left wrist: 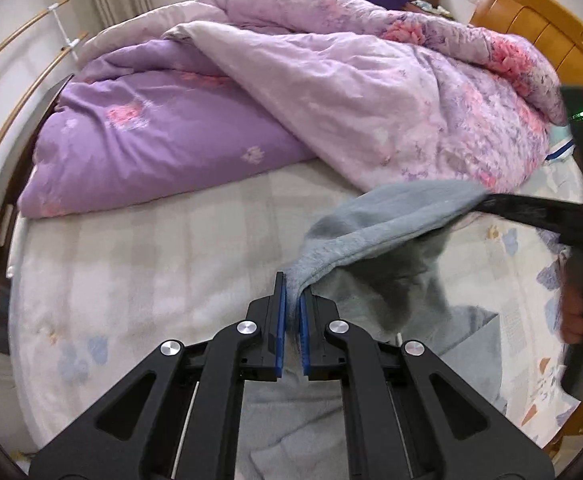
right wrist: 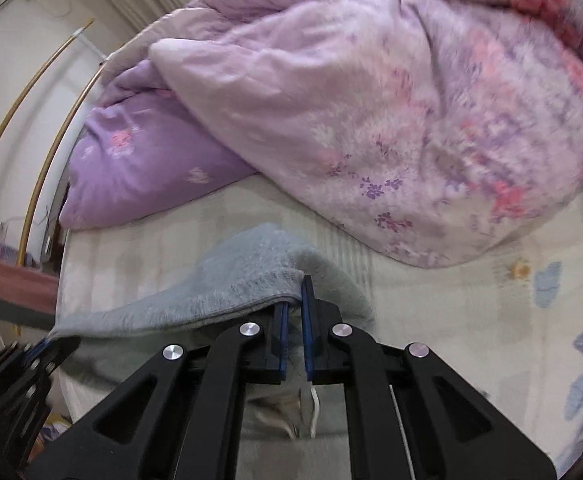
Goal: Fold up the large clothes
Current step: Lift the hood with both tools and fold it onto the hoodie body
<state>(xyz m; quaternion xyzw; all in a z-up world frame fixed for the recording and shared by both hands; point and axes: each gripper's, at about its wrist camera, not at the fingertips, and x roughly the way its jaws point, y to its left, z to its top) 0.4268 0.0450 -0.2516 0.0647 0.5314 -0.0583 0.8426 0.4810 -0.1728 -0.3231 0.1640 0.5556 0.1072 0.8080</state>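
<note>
A grey-blue fleece garment hangs stretched between both grippers above the bed. My left gripper is shut on one end of its hem, the cloth pinched between the blue pads. My right gripper is shut on the other end of the same edge. In the left wrist view the right gripper comes in from the right with the cloth draped over its tip. In the right wrist view the left gripper shows at the lower left, holding the far corner. A white drawstring dangles below; the rest of the garment sags onto the sheet.
A purple quilt and a pink floral quilt are heaped across the far half of the bed. The pale sheet lies bare in front of them. A wooden headboard stands at the right. A person's hand grips the right tool.
</note>
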